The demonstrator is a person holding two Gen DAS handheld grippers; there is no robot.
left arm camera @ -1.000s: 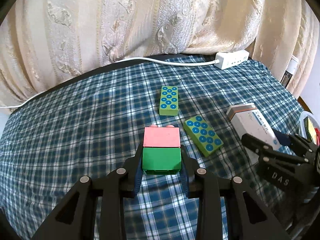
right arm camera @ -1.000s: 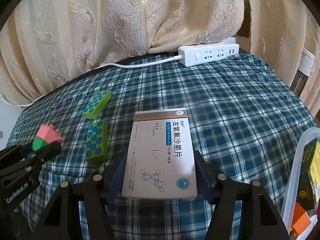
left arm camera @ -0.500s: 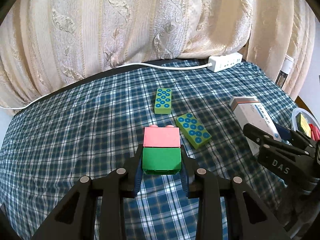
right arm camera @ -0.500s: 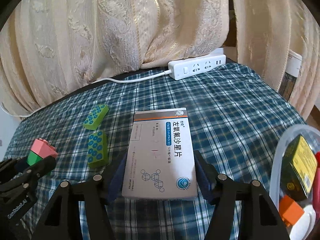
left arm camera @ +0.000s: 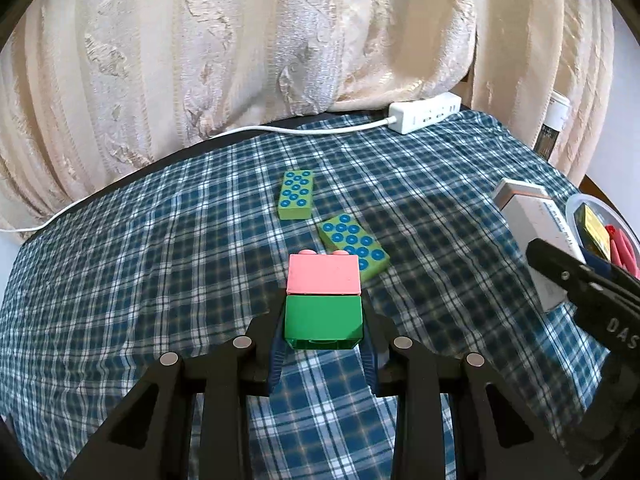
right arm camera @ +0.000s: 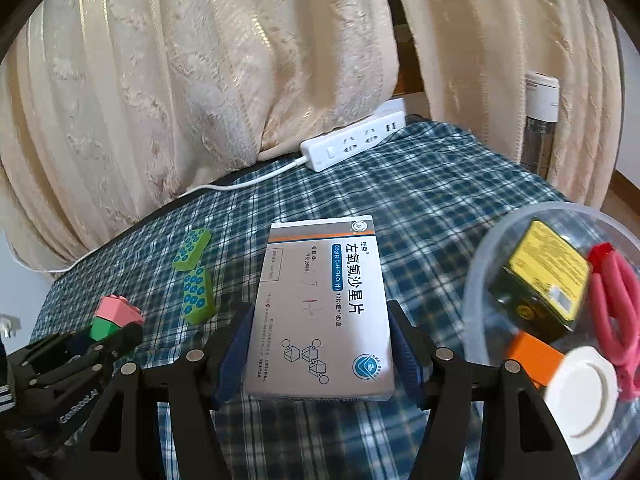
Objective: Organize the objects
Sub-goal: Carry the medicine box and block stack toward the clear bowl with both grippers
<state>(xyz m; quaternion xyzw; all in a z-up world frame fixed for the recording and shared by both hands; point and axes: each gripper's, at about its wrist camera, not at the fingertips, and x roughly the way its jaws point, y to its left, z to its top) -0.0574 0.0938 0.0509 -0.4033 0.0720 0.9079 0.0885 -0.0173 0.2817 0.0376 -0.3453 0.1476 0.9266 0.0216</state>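
My left gripper (left arm camera: 323,346) is shut on a pink-and-green block stack (left arm camera: 323,300), held above the plaid cloth; the stack also shows in the right wrist view (right arm camera: 114,318). My right gripper (right arm camera: 318,354) is shut on a white medicine box (right arm camera: 322,308) with blue print, held above the cloth; the box also shows in the left wrist view (left arm camera: 532,232). Two green bricks with blue studs (left arm camera: 296,194) (left arm camera: 354,246) lie on the cloth ahead of the left gripper. A clear plastic container (right arm camera: 484,252) sits right of the medicine box.
The container holds a yellow-and-black box (right arm camera: 540,276), a pink item (right arm camera: 616,312), an orange piece (right arm camera: 534,354) and a white round lid (right arm camera: 580,396). A white power strip (left arm camera: 426,114) with its cable lies at the table's back edge. Cream curtains (left arm camera: 280,40) hang behind.
Both grippers have lifted with their loads. The right gripper moved right, so the clear container came far into its view.
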